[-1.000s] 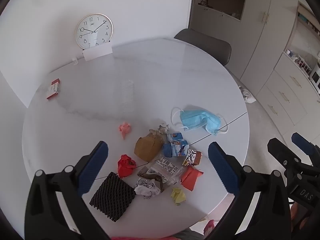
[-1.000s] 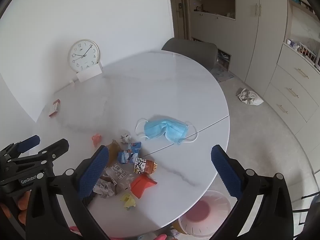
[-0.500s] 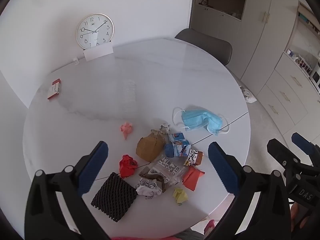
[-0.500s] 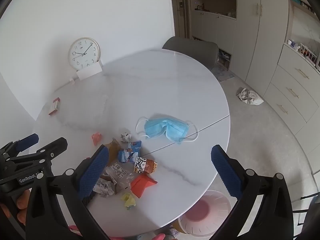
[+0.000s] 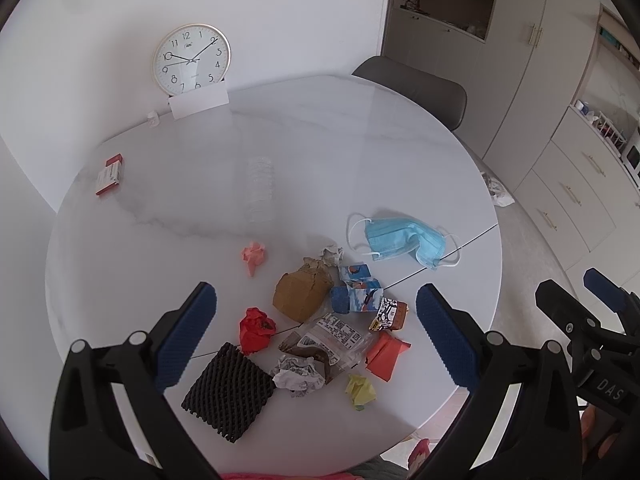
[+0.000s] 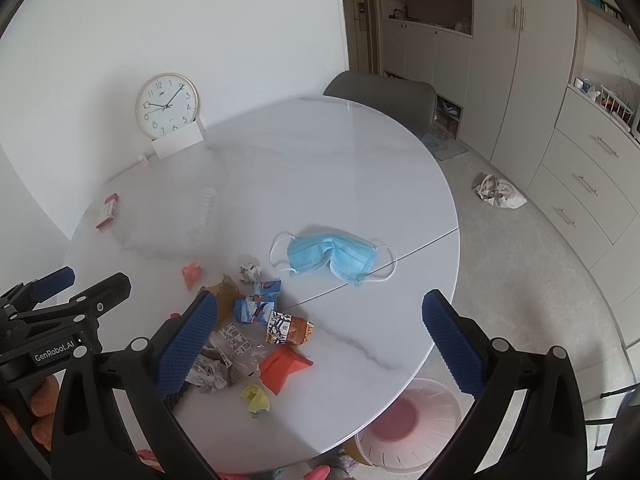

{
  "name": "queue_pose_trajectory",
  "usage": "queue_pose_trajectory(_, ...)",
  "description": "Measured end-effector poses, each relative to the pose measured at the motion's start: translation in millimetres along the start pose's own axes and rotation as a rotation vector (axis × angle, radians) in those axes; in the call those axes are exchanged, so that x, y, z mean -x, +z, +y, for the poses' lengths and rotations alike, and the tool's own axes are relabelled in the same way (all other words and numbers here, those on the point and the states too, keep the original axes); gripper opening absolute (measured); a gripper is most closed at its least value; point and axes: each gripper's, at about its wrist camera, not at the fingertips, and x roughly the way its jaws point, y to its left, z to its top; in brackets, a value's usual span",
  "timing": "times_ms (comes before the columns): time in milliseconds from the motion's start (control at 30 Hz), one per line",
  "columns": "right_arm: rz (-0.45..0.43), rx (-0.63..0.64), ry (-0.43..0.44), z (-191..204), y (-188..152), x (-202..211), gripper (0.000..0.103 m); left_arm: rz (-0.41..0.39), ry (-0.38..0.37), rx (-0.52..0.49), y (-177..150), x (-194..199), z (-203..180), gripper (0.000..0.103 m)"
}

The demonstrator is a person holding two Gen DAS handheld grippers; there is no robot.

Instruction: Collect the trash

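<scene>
A: What does the right wrist view give that the left doesn't?

B: The white bin (image 6: 412,426) with a pink bottom, on the floor just beside the round table (image 6: 320,160), nearly under its near edge. The left view alone shows the black mesh pad (image 5: 228,392) whole, at the near end of the trash pile (image 5: 320,320).

A: Counts?

B: One blue face mask (image 5: 404,240), apart from the pile on its far right. Two crumpled red pieces, one pink wad (image 5: 253,254), one yellow wad (image 5: 360,390), one brown bag (image 5: 302,294), one clock (image 5: 191,58), and one red-and-white box (image 5: 109,175) far left.

A: The grippers?

B: The left gripper (image 5: 316,336) has its jaws spread wide, empty, above the pile. The right gripper (image 6: 320,340) is equally wide and empty, over the table's near right.

A: Changed from a second ago?

B: Barely. Everything sits a touch lower in both views; no trash has moved.
</scene>
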Motion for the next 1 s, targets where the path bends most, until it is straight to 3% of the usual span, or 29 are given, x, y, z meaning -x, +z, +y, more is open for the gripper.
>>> queue_pose_trajectory(1000, 0.006, -0.001, -0.001, -0.4, -1.8, -2.3, 0.101, 0.004, -0.002, 0.008, -0.5, 0.0, 5.3, 0.096)
